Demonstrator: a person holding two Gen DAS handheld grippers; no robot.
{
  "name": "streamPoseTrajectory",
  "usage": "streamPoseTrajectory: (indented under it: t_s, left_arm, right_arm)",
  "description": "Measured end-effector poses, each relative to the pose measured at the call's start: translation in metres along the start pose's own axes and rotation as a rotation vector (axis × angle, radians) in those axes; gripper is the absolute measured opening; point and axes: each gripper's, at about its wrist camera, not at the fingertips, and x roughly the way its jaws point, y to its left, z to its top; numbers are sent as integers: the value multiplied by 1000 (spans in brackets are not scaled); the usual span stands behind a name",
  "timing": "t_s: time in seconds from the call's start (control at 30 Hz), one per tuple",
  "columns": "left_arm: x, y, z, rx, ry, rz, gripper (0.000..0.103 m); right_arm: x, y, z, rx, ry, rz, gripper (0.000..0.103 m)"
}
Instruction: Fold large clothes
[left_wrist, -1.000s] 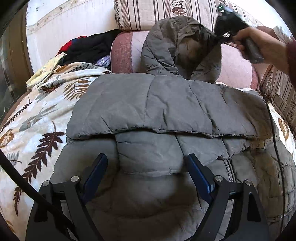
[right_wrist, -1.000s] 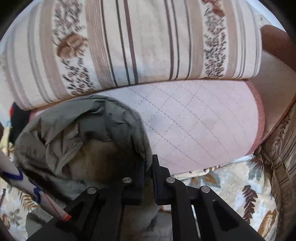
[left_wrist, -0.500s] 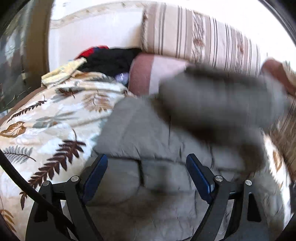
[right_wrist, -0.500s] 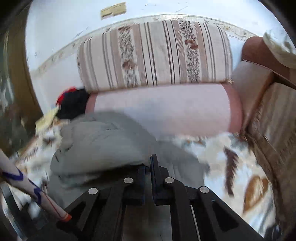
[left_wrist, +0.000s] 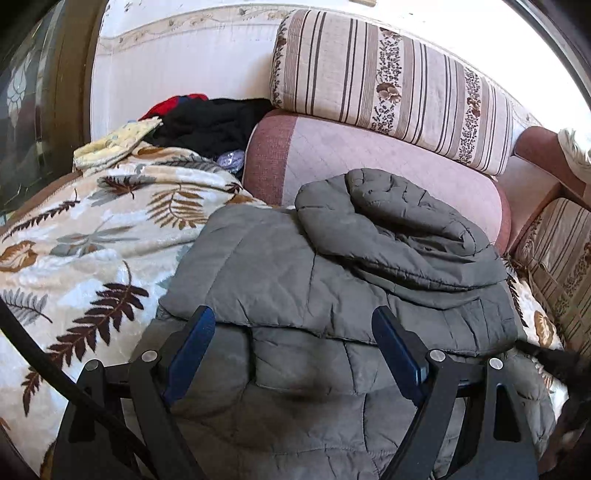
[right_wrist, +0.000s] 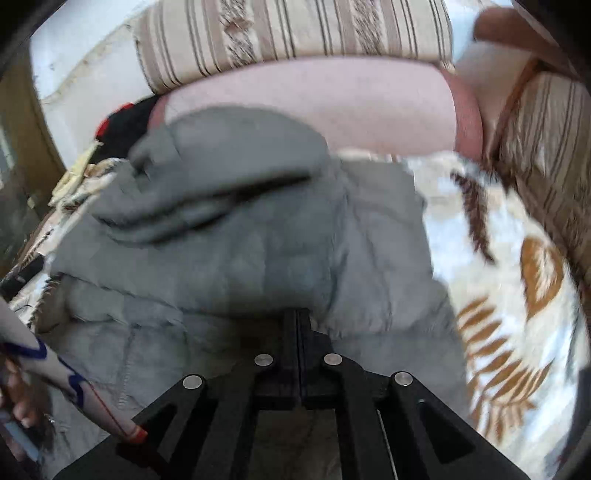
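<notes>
A grey quilted jacket (left_wrist: 280, 280) lies flat on a leaf-patterned blanket (left_wrist: 92, 258). Its hood (left_wrist: 388, 221) is folded forward onto the upper back. My left gripper (left_wrist: 291, 317) hovers open over the jacket's lower half, its blue pads (left_wrist: 192, 339) apart with nothing between them. In the blurred right wrist view the same jacket (right_wrist: 258, 266) fills the middle, with the hood (right_wrist: 221, 166) lying on top. My right gripper (right_wrist: 299, 314) is shut just over the jacket's near part, well short of the hood, and I see no cloth pinched in it.
A pink bolster (left_wrist: 369, 158) and a striped cushion (left_wrist: 388, 81) back the bed. Dark and red clothes (left_wrist: 210, 118) are piled at the far left. A striped sofa side (left_wrist: 561, 258) borders the right. A person's hand and patterned sleeve (right_wrist: 55, 369) show at lower left.
The right gripper swept the hood off the pink bolster toward me, and the hood now lies folded over the jacket's back. The left gripper rose a little and rolled, staying open.
</notes>
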Motion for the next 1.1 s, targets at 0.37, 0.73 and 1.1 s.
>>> streamPoseTrajectory:
  t_s: [0.37,0.73,1.1]
  left_arm:
    - [5,-7,-3,46,29,37,86]
    - [19,1,-8,50,115,72,86]
    - [3,-7,-14,76,66,73,86]
  right_arm:
    - [-9,68,103,-68,-151,125,42]
    - [80,81,57,-148,52,36,43]
    - [-15,33,-9,-69,-29,122,46]
